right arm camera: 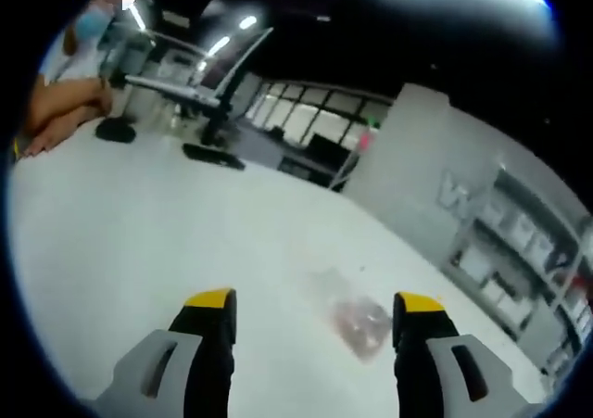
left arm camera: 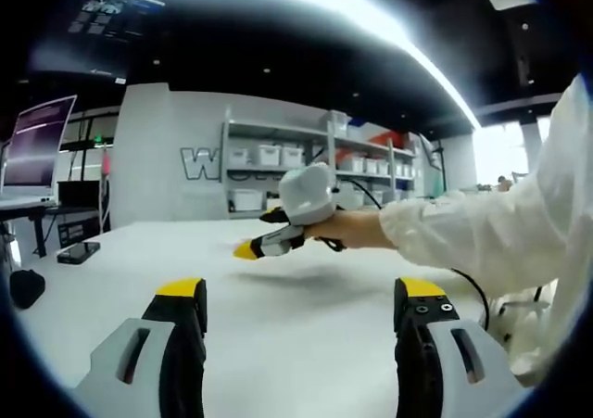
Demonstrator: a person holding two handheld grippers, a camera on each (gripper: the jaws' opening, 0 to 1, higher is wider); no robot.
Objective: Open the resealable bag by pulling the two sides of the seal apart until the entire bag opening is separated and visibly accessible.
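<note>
A small clear resealable bag (right arm camera: 358,322) with reddish contents lies flat on the white table (right arm camera: 139,242). In the right gripper view it sits just ahead of my right gripper (right arm camera: 315,301), nearer the right jaw. That gripper is open and holds nothing. The bag is blurred, so I cannot tell how its seal stands. In the left gripper view my left gripper (left arm camera: 301,290) is open and empty, low over the table (left arm camera: 306,344). The right gripper (left arm camera: 258,237) enters that view from the right, held by a hand in a white sleeve (left arm camera: 491,233).
A black phone (left arm camera: 77,251) and a dark object (left arm camera: 25,287) lie at the table's left edge, below a monitor (left arm camera: 37,145). Shelves with bins (left arm camera: 306,163) stand behind. A person's arm (right arm camera: 56,112) rests at the far corner near a black object (right arm camera: 116,131) and a flat black item (right arm camera: 213,156).
</note>
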